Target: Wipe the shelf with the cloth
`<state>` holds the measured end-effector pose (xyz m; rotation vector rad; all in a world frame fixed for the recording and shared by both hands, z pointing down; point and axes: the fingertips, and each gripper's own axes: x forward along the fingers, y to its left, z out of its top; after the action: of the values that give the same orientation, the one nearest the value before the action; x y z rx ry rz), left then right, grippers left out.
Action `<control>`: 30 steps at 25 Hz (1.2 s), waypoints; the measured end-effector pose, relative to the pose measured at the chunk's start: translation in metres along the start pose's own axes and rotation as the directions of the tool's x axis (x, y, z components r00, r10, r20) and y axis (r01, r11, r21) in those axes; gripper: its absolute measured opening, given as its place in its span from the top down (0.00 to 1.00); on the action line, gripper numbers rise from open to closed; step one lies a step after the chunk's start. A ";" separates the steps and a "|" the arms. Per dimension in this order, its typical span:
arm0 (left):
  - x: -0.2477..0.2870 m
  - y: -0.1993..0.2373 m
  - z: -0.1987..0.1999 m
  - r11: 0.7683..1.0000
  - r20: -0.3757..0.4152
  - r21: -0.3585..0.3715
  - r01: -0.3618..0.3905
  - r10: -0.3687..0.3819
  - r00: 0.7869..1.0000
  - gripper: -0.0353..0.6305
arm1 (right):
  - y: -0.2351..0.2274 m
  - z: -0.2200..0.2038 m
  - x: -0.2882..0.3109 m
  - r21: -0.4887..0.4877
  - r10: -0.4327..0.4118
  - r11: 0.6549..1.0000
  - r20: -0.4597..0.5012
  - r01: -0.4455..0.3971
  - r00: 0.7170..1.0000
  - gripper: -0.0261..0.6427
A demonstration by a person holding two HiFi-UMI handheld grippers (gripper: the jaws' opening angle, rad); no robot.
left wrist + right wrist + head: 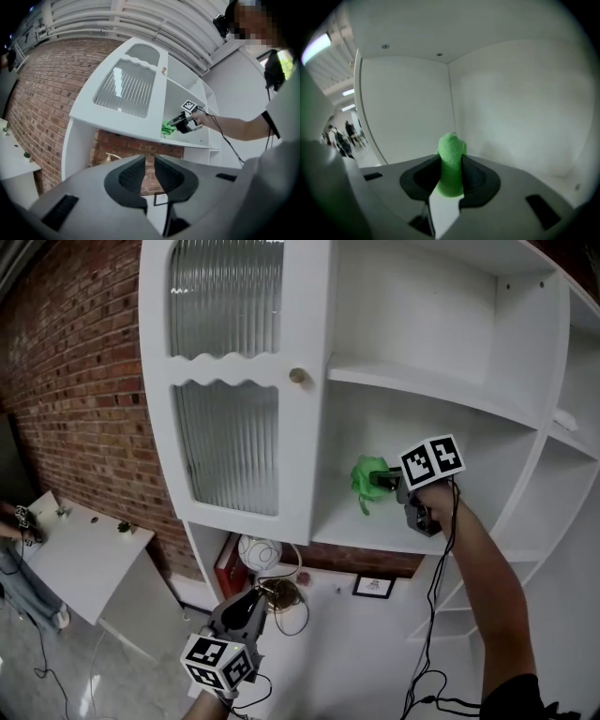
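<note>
A green cloth hangs bunched just above the white shelf in the cabinet's open middle compartment. My right gripper is shut on it and points left into that compartment. In the right gripper view the cloth fills the gap between the jaws of the right gripper, with the compartment's back corner behind it. My left gripper hangs low below the cabinet, holding nothing; in its own view the left gripper shows only a thin slit between its jaws. From there the cloth and the right gripper appear far off.
A ribbed-glass door with a round knob stands to the left of the compartment. Another shelf lies above. Below are a pale ball, a red book, a small picture frame and cables. A white table stands at left.
</note>
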<state>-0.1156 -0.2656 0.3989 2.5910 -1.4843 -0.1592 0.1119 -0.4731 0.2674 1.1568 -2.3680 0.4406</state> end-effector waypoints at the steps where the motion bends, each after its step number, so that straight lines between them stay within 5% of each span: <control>1: -0.005 0.004 0.001 1.000 -0.001 0.001 -0.016 0.016 1.000 0.85 | 0.014 0.003 0.007 0.047 0.072 0.996 0.015 -0.073 0.997 0.80; 4: -0.020 0.018 0.003 0.998 0.003 0.002 -0.064 0.064 0.998 0.85 | 0.046 0.007 0.032 0.113 0.205 0.972 0.030 -0.207 0.978 0.80; 7: -0.033 0.027 0.004 0.995 0.008 0.002 -0.103 0.103 0.995 0.85 | 0.058 0.003 0.057 0.146 0.245 0.959 0.001 -0.243 0.969 0.80; 16: -0.045 0.038 -0.002 0.989 0.002 -0.005 -0.147 0.147 0.989 0.85 | 0.037 -0.020 0.088 0.118 0.175 0.980 -0.113 -0.162 0.978 0.80; 30: -0.005 0.013 0.000 0.999 0.000 -0.003 -0.048 0.048 0.999 0.85 | -0.015 -0.045 0.050 0.074 0.047 0.997 -0.161 -0.036 0.986 0.80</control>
<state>-0.1293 -0.2683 0.4019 2.5509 -1.5436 -0.1559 0.1095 -0.4934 0.3327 1.0612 -2.2548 0.6134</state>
